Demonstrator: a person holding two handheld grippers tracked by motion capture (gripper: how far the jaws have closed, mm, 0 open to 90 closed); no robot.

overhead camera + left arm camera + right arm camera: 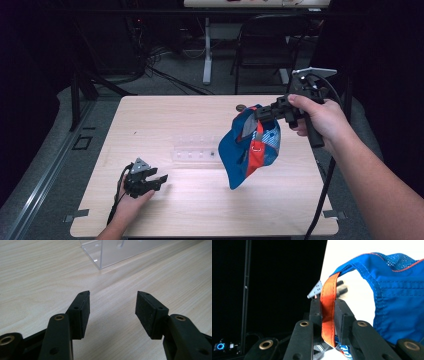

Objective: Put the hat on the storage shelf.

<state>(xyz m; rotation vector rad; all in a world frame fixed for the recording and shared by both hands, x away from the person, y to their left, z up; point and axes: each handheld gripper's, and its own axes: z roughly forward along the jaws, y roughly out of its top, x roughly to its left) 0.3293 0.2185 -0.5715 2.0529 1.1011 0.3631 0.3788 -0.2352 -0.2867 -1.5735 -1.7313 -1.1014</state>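
Here the right claw [261, 113], upper right of the high view, is clenched on the orange strap [328, 312] of a blue cap [248, 146] hanging above the bench [200, 200]. The left claw [159, 181], lower left, gapes wide, grasping nothing, near a clear stand [117, 251].

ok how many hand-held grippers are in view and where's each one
2. The left hand-held gripper rests low at the table's near left, jaws open and holding nothing. The right hand-held gripper is raised over the far right, clamped on the cap's orange strap.
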